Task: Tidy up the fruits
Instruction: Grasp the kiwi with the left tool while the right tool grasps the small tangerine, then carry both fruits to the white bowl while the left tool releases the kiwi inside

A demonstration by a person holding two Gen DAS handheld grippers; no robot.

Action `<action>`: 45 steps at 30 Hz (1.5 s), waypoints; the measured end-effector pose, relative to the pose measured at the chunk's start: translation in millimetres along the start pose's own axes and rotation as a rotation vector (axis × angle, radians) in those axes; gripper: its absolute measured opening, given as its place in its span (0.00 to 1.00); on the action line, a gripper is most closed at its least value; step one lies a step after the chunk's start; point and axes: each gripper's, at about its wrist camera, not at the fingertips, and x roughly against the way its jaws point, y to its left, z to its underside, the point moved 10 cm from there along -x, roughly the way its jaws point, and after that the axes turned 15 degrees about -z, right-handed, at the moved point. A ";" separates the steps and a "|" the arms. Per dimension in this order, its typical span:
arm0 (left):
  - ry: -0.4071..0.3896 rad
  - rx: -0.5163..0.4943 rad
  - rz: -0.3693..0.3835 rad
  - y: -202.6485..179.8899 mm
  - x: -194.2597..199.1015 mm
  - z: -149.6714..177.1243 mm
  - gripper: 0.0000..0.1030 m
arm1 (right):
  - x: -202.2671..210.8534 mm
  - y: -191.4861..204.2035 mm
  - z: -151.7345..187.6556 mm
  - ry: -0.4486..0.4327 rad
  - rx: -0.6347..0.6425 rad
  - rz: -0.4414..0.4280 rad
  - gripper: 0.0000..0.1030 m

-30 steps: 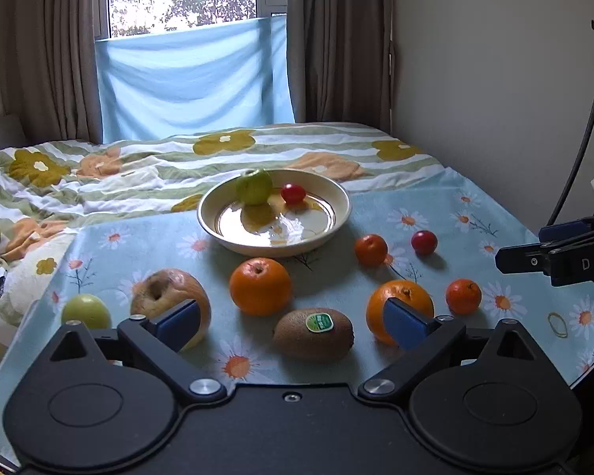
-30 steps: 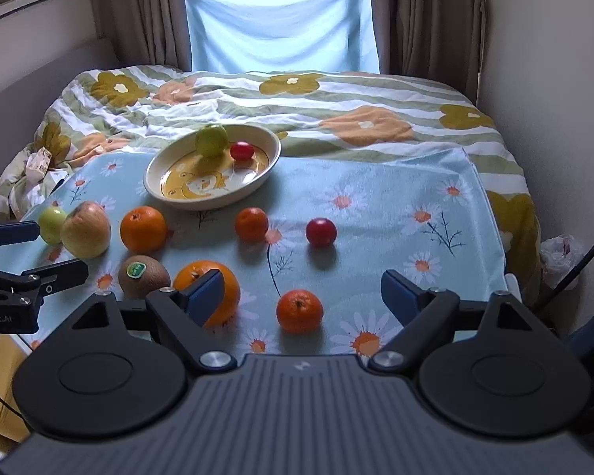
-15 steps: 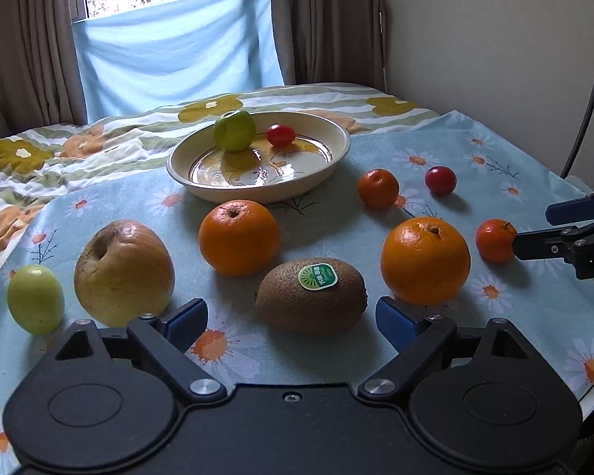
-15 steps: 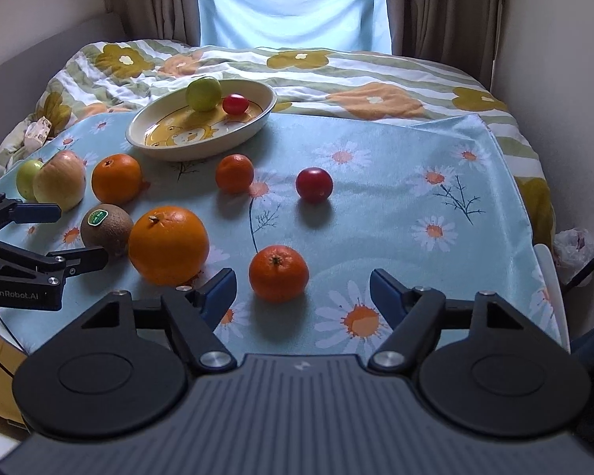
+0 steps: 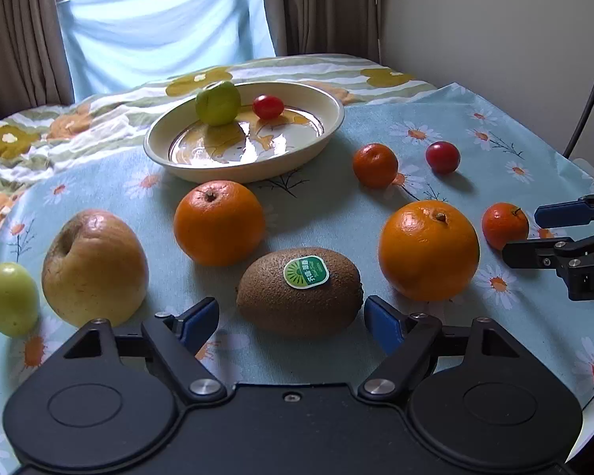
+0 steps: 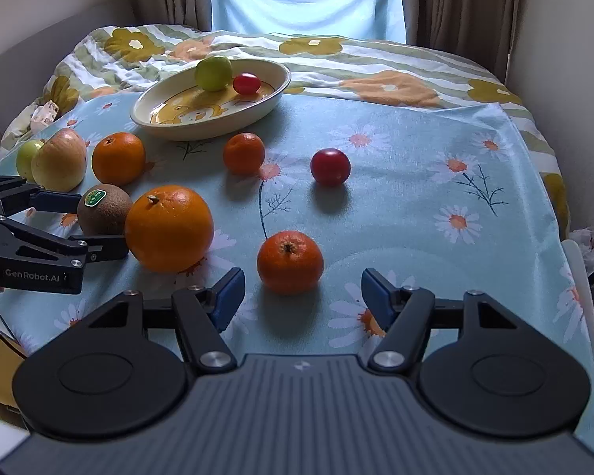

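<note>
Both grippers closing, nothing gripped: left gripper (image 5: 291,312) straddles kiwi (image 5: 299,291), right gripper (image 6: 301,291) mandarin (image 6: 290,261).

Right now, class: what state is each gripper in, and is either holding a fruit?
Left gripper: open, closing around the kiwi, not gripping it.
Right gripper: open, closing toward the small orange, holding nothing.

Soft daylight thru rear window (image 5: 166,19), glare on plate (image 5: 328,99) (fisheye-bent edges), imgs sharp.

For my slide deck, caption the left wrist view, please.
Left gripper closing, open around a stickered kiwi among oranges; a dish waits behind.
</note>
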 end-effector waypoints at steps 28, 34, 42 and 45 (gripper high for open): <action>0.006 0.044 -0.031 14.7 11.3 10.5 0.67 | -15.6 6.2 -8.3 0.015 0.029 0.003 0.52; -0.007 0.072 -0.037 19.9 19.2 14.9 0.66 | -11.9 9.3 -11.6 0.002 0.029 0.002 0.51; -0.046 0.110 -0.042 24.5 43.5 0.3 0.66 | 1.6 17.1 -26.9 -0.003 0.015 -0.019 0.51; -0.060 0.130 -0.053 29.5 55.2 -10.2 0.66 | 9.2 21.3 -36.1 -0.008 0.013 -0.032 0.51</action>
